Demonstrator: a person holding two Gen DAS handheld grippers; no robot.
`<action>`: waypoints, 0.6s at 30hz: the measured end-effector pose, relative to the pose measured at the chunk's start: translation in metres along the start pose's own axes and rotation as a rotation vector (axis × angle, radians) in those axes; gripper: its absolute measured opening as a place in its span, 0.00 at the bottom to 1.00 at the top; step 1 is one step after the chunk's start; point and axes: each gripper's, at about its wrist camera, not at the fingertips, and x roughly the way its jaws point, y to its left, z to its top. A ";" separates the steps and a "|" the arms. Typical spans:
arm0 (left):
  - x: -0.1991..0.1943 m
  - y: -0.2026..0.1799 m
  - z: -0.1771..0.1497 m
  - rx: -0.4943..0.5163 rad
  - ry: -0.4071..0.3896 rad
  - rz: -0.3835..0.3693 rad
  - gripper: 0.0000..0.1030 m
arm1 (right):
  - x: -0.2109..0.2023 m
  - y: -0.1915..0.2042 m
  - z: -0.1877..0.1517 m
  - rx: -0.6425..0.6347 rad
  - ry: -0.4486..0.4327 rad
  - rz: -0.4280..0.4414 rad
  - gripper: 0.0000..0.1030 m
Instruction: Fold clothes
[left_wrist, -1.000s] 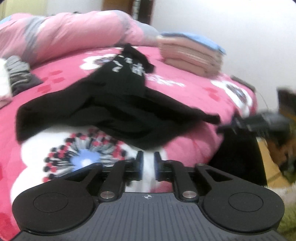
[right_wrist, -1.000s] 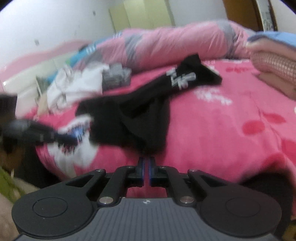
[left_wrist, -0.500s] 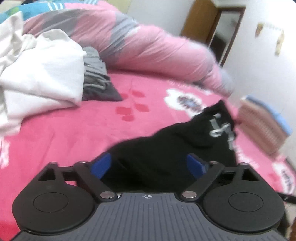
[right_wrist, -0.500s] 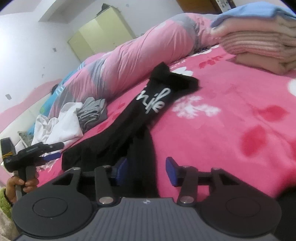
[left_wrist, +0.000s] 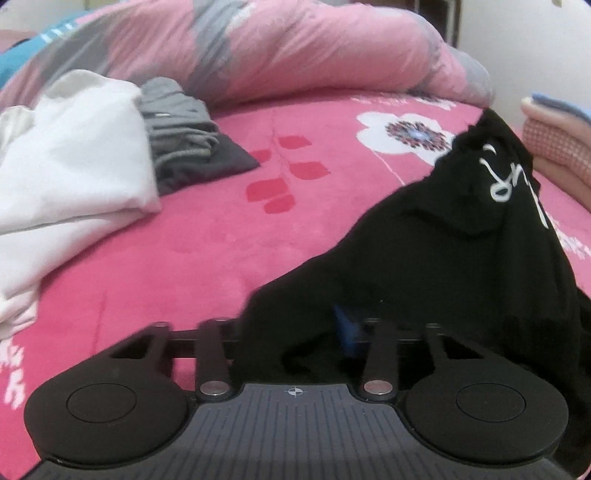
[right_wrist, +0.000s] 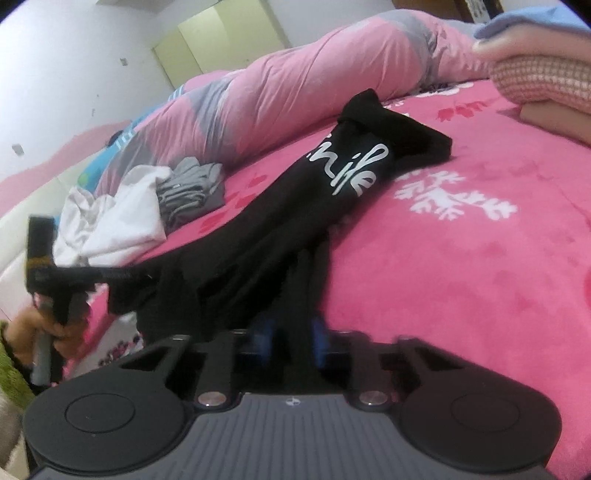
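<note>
black garment (right_wrist: 325, 192) lay stretched on pink bedspread (right_wrist: 480, 258), long axis from near edge toward rolled quilt (right_wrist: 288, 99) | left gripper (left_wrist: 295, 328), right gripper (right_wrist: 291, 332) just closed, both clamping its near hem | white clothes (left_wrist: 66, 155), grey clothes (left_wrist: 184, 147) left; folded stack (right_wrist: 546, 70) right

A bed (right_wrist: 480, 258) in pink flowered cover lies ahead. White walls (right_wrist: 74, 55) rise beyond. A pale yellow wardrobe (right_wrist: 221, 40) stands far ahead.

Matt black cloth garment (right_wrist: 332, 192) on plush pink blanket (right_wrist: 480, 258).
</note>
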 end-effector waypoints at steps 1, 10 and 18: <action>-0.005 0.002 0.000 -0.022 -0.007 -0.009 0.09 | -0.003 0.001 -0.001 -0.004 -0.008 -0.007 0.07; -0.068 -0.003 -0.026 -0.154 -0.062 -0.113 0.04 | -0.050 -0.010 0.023 0.006 -0.194 -0.047 0.04; -0.110 -0.016 -0.060 -0.172 0.021 -0.256 0.04 | -0.106 -0.036 0.025 0.017 -0.281 -0.137 0.04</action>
